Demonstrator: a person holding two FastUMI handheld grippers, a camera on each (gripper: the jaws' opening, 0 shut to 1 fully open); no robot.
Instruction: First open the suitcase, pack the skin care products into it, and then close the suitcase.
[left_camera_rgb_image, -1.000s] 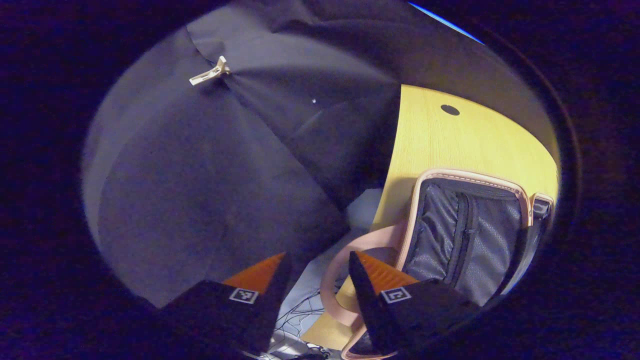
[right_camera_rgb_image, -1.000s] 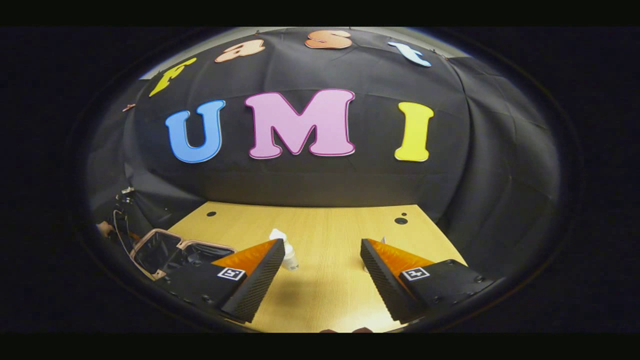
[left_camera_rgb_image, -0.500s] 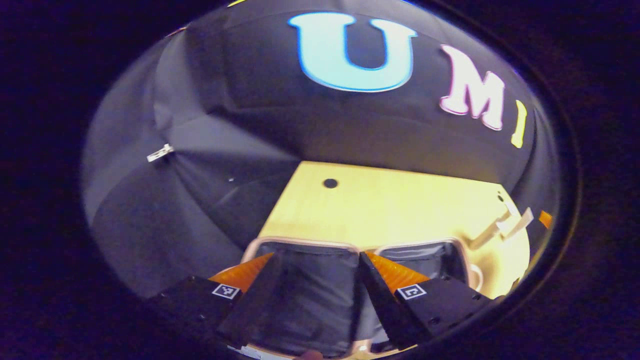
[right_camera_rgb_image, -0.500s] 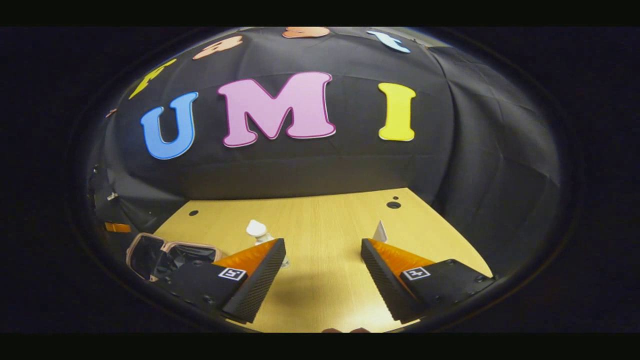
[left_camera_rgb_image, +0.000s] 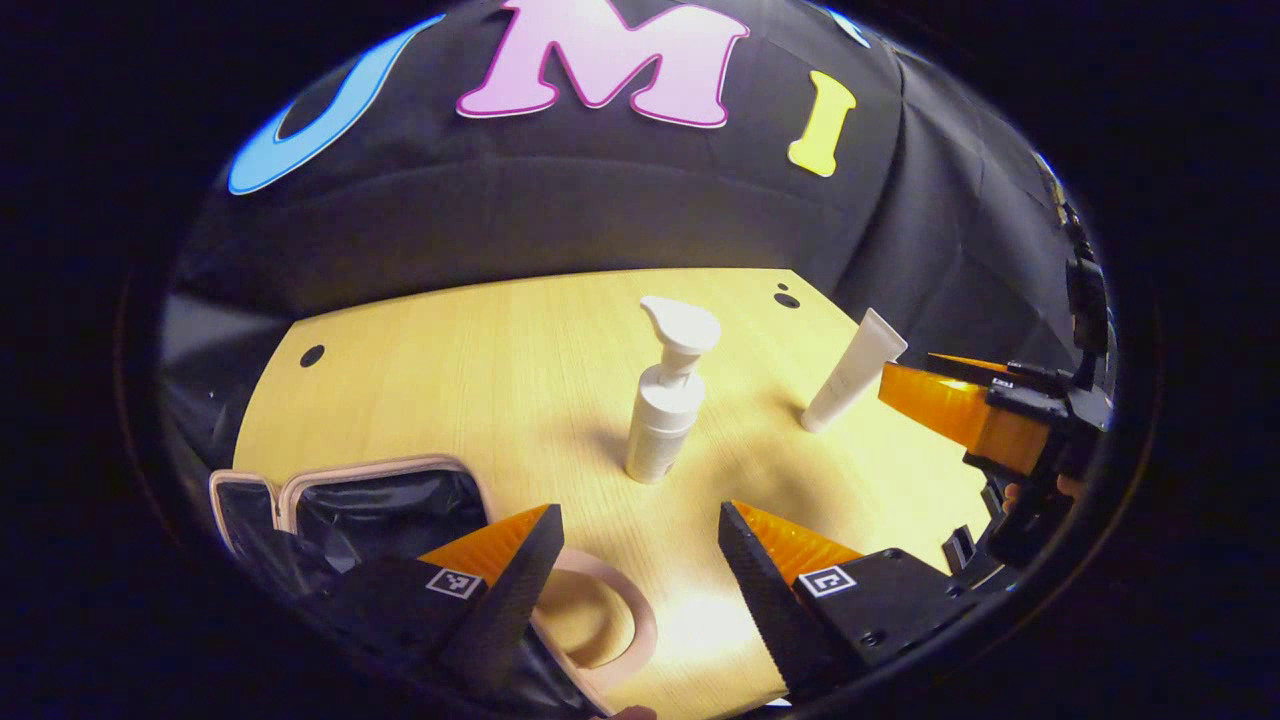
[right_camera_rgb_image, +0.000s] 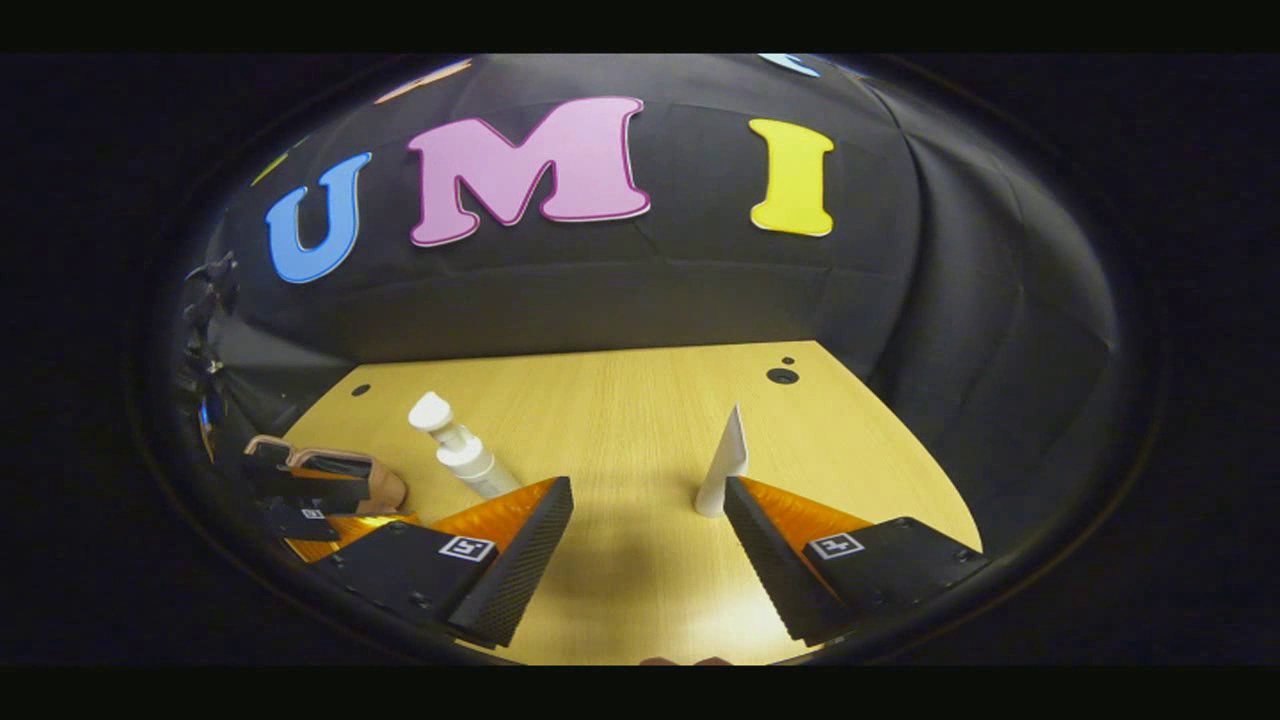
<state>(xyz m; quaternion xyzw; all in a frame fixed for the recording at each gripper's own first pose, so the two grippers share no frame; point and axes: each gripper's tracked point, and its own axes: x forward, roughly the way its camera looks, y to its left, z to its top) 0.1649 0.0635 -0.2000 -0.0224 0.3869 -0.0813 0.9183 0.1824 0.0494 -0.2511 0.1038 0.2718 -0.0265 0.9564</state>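
Note:
A white pump bottle (left_camera_rgb_image: 665, 400) stands upright mid-table, also seen as the pump bottle (right_camera_rgb_image: 460, 455) in the right gripper view. A white tube (left_camera_rgb_image: 852, 370) stands on its cap to its right; that tube (right_camera_rgb_image: 725, 465) is just ahead of my right finger. The suitcase (left_camera_rgb_image: 380, 500) lies open at the table's left, dark lining showing inside pale pink trim. My left gripper (left_camera_rgb_image: 635, 540) hovers open and empty over the suitcase's handle loop (left_camera_rgb_image: 600, 620), the bottle beyond it. My right gripper (right_camera_rgb_image: 647, 505) is open and empty above the table; it shows as the right gripper (left_camera_rgb_image: 960, 410) by the tube.
The wooden table (right_camera_rgb_image: 620, 400) has small round holes at its far corners (right_camera_rgb_image: 782, 375). Black cloth walls close the back and both sides. The suitcase (right_camera_rgb_image: 330, 480) and part of the left gripper sit at the left edge of the right gripper view.
My left gripper swung from the wall and open suitcase round to the right, now facing the bottle and tube. My right gripper tilted down, bringing the tube close to its right finger.

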